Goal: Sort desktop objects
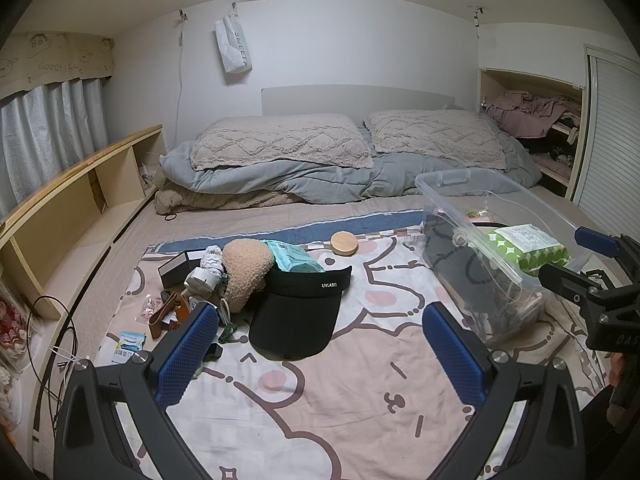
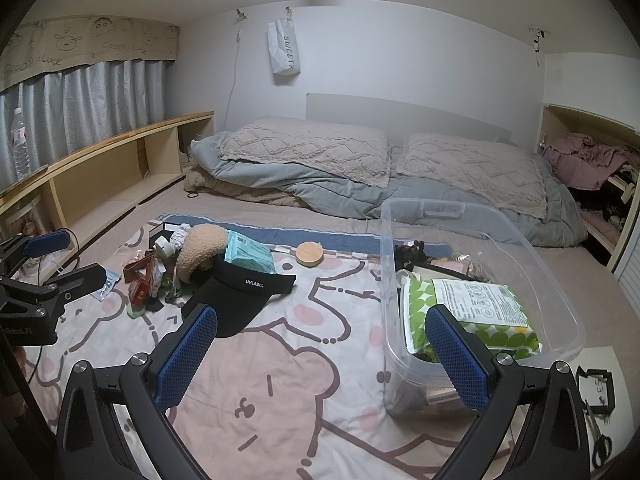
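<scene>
Two grippers, my left [image 1: 320, 354] and right [image 2: 322, 356], both with jaws wide and empty; only my right view shows scissors [image 2: 600, 438] beside the clear bin [image 2: 560, 292].

Lower contents of my clear bin [image 2: 560, 304] hidden under green dotted pack [image 2: 472, 312]; dark items behind it unreadable. Pile [image 1: 188, 292] beside black visor [image 1: 304, 312] too jumbled, small packets unidentifiable. Scissors [image 2: 600, 444] cut by frame edge. Pack label print too small.
</scene>
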`<state>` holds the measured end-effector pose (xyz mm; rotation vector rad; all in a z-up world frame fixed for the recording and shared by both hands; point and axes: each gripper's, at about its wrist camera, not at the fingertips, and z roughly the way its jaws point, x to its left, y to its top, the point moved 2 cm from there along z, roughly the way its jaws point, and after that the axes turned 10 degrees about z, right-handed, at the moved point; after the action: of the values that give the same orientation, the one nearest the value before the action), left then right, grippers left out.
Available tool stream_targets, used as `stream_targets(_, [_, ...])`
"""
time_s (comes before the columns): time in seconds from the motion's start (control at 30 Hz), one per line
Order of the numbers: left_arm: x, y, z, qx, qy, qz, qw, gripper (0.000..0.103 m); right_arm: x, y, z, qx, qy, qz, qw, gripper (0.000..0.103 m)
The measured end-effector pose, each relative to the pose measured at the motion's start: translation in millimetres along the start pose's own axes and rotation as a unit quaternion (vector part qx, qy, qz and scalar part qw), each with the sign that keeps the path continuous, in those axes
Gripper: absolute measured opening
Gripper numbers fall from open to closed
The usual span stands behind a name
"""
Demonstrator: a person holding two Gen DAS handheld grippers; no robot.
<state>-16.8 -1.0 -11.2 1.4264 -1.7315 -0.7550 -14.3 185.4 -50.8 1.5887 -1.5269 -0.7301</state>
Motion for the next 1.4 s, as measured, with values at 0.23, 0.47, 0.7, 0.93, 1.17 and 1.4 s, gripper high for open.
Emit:
stream_targets(0.23, [0.0,0.0,0.1,0.000,0.000,0.000,1.0000,0.103,-1.7,-1.6,5.7,0.001,-0.001,0.002,1.000,0.103])
stream_targets(0.47, [0.0,0.1,0.1,0.000,0.000,0.000,1.0000,0.103,-2.0,-1.6,5.6,0.002,-0.002,0.003,1.000,0.103])
stream_targets(0.7, [0.1,0.1,0.2,0.000,0.000,0.000,1.0000,0.103,-1.6,-1.5,5.6,0.002,-0.002,0.004,1.000,0.103])
stream_targets(0.93, [7.5,-4.2,2.2,0.001,0.007,-0.005,1.0000,0.103,0.4,0.2,8.5,-0.002,-0.001,-0.002,1.000,0.103])
stream_targets(1.17, [26.2,-4.0,3.2,-0.001,0.038,-0.015,0.9992,0.103,0.7,4.7,11.3,0.000,0.004,-0.002,1.000,0.103])
stream_targets(1.4, [55.6,-8.3,5.6,0.001,0.068,-0.035,0.9970,0.103,-3.0,11.0,14.1,0.007,0.009,0.004,1.000,0.103])
